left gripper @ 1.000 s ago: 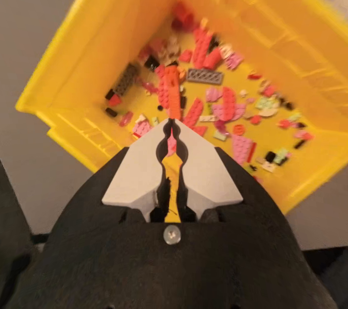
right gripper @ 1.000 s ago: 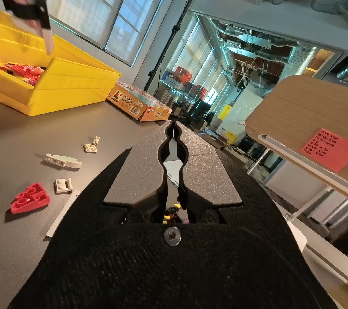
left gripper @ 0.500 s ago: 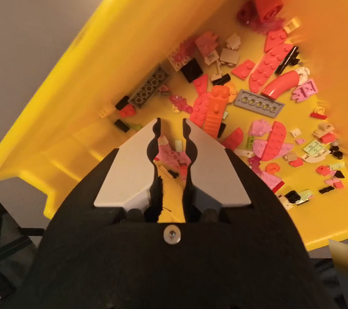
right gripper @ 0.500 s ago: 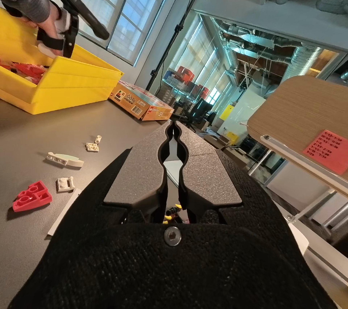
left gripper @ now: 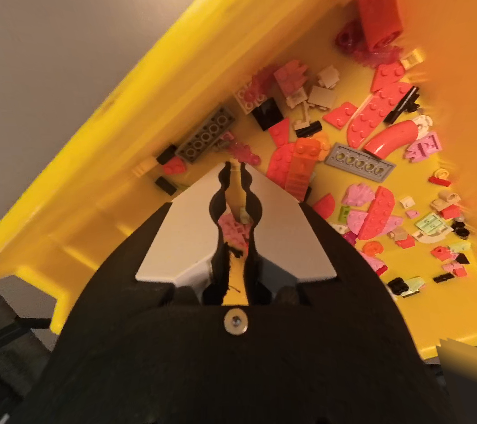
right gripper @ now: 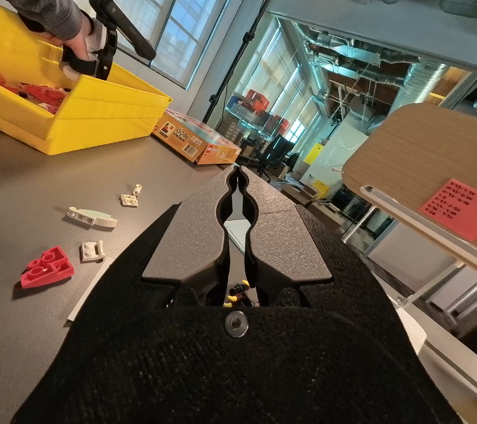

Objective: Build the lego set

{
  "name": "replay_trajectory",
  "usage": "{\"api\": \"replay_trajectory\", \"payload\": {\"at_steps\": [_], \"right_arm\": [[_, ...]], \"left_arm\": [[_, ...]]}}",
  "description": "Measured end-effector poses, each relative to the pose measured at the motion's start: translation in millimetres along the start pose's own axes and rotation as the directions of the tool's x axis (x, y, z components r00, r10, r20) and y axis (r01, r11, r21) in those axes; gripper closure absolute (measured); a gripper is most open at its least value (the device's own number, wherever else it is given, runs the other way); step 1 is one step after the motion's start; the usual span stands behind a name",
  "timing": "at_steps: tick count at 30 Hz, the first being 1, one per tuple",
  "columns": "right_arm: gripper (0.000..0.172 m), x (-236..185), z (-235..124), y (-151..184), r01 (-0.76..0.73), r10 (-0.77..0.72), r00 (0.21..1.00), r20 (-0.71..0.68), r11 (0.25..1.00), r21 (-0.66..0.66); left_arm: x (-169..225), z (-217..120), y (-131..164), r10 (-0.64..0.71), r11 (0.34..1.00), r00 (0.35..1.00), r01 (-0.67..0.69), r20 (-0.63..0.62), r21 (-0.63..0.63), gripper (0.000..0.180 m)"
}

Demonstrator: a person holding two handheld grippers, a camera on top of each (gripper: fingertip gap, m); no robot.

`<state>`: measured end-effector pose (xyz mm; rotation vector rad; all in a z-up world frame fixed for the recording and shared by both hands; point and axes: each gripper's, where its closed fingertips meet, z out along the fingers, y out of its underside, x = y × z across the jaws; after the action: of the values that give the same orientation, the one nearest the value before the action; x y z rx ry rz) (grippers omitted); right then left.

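In the left wrist view my left gripper is down inside a yellow bin, close to its left wall. Its white fingers are nearly together and pinch a small cream brick piece at the tips. A clear pink piece and a dark grey brick lie just beyond. The right wrist view shows this gripper in a person's hand, dipped in the bin. My right gripper is shut with nothing between its tips and is raised over the grey table.
Many red, pink, orange and grey bricks cover the bin floor, including an orange piece and a light grey plate. On the table lie a red wedge, a grey plate, a white-mint piece, small white pieces and a cardboard box. There is about 45 cm between the tips of the two grippers.
My left gripper dropped into the bin, opened, then closed on the small cream piece near the left wall. The right gripper stayed shut and barely moved.
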<state>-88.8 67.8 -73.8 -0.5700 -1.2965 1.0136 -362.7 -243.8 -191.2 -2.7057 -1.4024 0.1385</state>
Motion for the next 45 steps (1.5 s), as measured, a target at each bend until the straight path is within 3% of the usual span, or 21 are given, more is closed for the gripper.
{"api": "replay_trajectory", "payload": {"at_steps": [4, 6, 7, 10, 12, 15, 17, 18, 20, 22, 23, 26, 29, 32, 36, 40, 42, 45], "right_arm": [[0.172, 1, 0, 0, -0.001, 0.001, 1.000, -0.006, 1.000, 0.002], [0.172, 2, 0, -1, -0.003, 0.003, 1.000, -0.008, 1.000, 0.004], [0.172, 1, 0, -1, -0.004, 0.004, 1.000, -0.007, 1.000, 0.005], [0.172, -1, 0, -3, 0.006, -0.006, 1.000, 0.002, 1.000, 0.012], [0.172, -2, -1, -5, 0.021, -0.021, 1.000, -0.001, 1.000, 0.018], [0.172, 0, -4, -11, 0.035, -0.034, 0.999, -0.015, 0.999, 0.032], [0.172, -1, -10, -21, 0.005, -0.005, 1.000, 0.009, 0.998, 0.058], [0.172, -6, -16, -30, -0.046, 0.041, 0.997, 0.063, 0.996, 0.077], [0.171, -9, -31, -45, -0.208, 0.196, 0.969, 0.152, 0.976, 0.069], [0.168, -8, -49, -52, -0.351, 0.341, 0.919, 0.197, 0.936, 0.018], [0.168, -6, -60, -50, -0.384, 0.379, 0.904, 0.198, 0.923, -0.013], [0.170, 15, -99, -29, -0.306, 0.311, 0.948, 0.070, 0.949, -0.071], [0.172, 44, -138, -4, -0.171, 0.161, 0.984, -0.075, 0.974, -0.146], [0.171, 64, -162, 11, -0.119, 0.092, 0.986, -0.141, 0.972, -0.201], [0.172, 72, -173, 6, -0.136, 0.109, 0.982, -0.157, 0.976, -0.171], [0.172, 58, -170, 7, -0.232, 0.220, 0.972, -0.081, 0.953, -0.194], [0.170, 42, -167, 16, -0.294, 0.309, 0.951, 0.012, 0.915, -0.276], [0.164, 15, -163, 28, -0.368, 0.467, 0.871, 0.155, 0.828, -0.423]], "left_arm": [[3, -17, -4, 0.035, 0.995, 0.998, -0.039, 0.044, 0.092, 0.174], [22, -51, -16, 0.039, 0.955, 0.999, -0.030, -0.025, 0.295, 0.174], [43, -73, -21, 0.058, 0.913, 0.989, 0.002, -0.135, 0.407, 0.174], [118, -150, -12, 0.233, 0.758, 0.852, 0.142, -0.468, 0.636, 0.174], [167, -186, 10, 0.400, 0.671, 0.748, 0.156, -0.531, 0.725, 0.174], [241, -211, 51, 0.582, 0.577, 0.606, 0.162, -0.542, 0.800, 0.174], [287, -217, 72, 0.683, 0.467, 0.553, 0.172, -0.478, 0.867, 0.175], [308, -216, 81, 0.725, 0.378, 0.566, 0.148, -0.391, 0.914, 0.174], [337, -202, 88, 0.714, 0.188, 0.683, 0.022, -0.151, 0.982, 0.174], [373, -186, 101, 0.722, 0.040, 0.688, -0.145, 0.072, 0.989, 0.175], [393, -174, 108, 0.740, 0.015, 0.658, -0.226, 0.141, 0.974, 0.174], [453, -124, 136, 0.866, -0.005, 0.432, -0.494, 0.251, 0.869, 0.174], [484, -89, 152, 0.909, -0.119, 0.207, -0.701, 0.361, 0.703, 0.173], [502, -67, 161, 0.954, -0.145, 0.049, -0.789, 0.296, 0.597, 0.174], [511, -47, 165, 0.988, -0.110, -0.040, -0.858, 0.147, 0.501, 0.173], [512, -39, 153, 0.980, -0.112, -0.025, -0.887, 0.197, 0.447, 0.163], [511, -37, 156, 0.987, -0.075, 0.003, -0.881, 0.163, 0.467, 0.144], [505, -45, 161, 0.995, 0.015, 0.070, -0.831, 0.078, 0.556, 0.132]]}}
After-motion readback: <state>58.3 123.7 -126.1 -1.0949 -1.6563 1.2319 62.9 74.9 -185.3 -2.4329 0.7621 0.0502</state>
